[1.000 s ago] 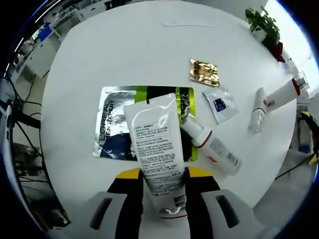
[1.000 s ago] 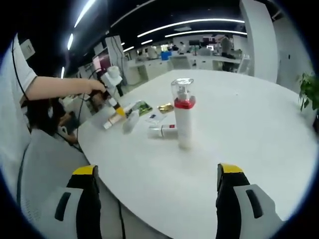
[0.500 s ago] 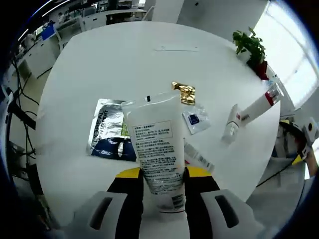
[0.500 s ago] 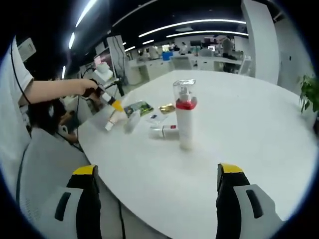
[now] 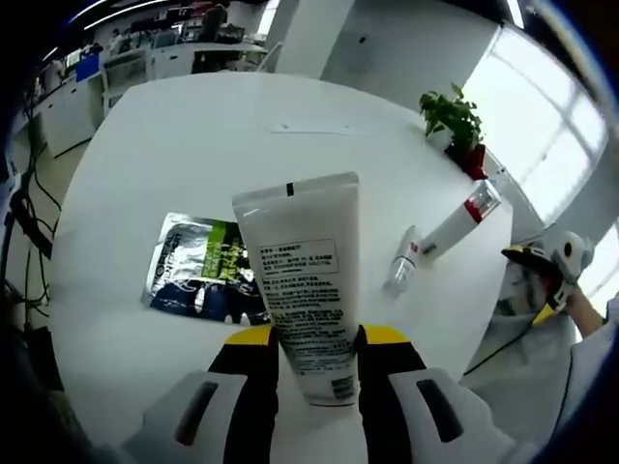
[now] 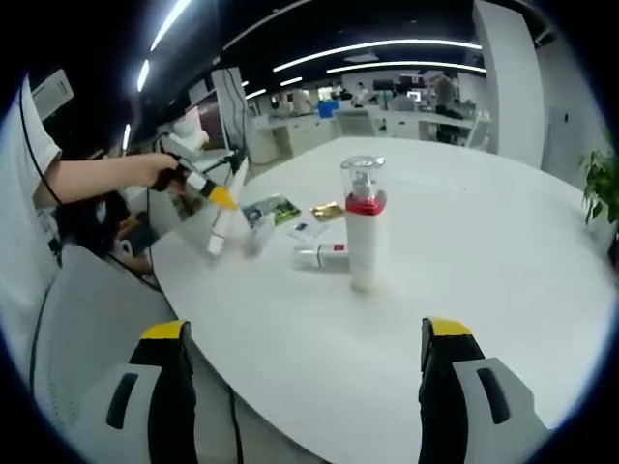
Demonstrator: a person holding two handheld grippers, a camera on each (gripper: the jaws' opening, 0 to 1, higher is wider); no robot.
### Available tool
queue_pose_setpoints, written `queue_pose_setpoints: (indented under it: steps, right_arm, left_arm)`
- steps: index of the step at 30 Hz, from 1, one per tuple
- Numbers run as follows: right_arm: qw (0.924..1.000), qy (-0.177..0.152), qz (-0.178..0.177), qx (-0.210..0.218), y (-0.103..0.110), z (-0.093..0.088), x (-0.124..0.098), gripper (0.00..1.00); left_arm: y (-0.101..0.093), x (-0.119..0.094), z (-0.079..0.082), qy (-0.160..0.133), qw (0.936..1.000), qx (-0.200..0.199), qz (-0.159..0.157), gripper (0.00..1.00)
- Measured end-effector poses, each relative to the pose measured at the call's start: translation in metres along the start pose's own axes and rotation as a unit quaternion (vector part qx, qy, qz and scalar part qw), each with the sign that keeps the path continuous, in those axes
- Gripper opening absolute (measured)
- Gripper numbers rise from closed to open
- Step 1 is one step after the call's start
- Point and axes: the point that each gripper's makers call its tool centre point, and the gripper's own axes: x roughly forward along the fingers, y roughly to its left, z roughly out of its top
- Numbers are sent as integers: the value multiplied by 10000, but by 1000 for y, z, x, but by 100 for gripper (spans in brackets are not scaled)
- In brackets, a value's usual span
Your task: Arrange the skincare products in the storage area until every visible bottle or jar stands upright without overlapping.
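One white tube is being pinched by the left gripper above the table; one pump bottle is standing upright, one small bottle lying. The right gripper is hovering with jaws spread.

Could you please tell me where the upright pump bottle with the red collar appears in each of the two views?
Left gripper view: the pump bottle is at the right, leaning toward the upper right, beside the small lying bottle.
Right gripper view: the pump bottle stands near the centre of the white table.
Shared landmark: the small lying bottle, just left of the pump bottle's base.
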Motion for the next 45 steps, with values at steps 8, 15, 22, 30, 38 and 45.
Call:
queue_pose_setpoints:
  steps: [8,15,22,30,38,45]
  right_arm:
    - [10000,-19,50,-68,3,1,0,96]
    - [9998,-159,151,-24,7,6,-2,95]
    - [9986,-363,374,70,16,16,-2,92]
    - [9925,-719,967,211,36,35,1,86]
    - [9618,-1380,2359,117,87,97,-12,76]
    - [9238,-1765,3387,254,124,137,-21,71]
  left_arm:
    - [-26,-9,6,-389,9981,-80,-474,28]
    - [-65,-25,16,-1002,9862,-109,-1316,27]
    - [-112,-45,22,-1366,9699,24,-2015,27]
    - [-166,-58,10,-1408,9506,616,-2699,27]
    - [-219,-69,-6,-1313,9226,1084,-3460,27]
    - [-253,-83,-19,-1135,8921,1420,-4137,27]
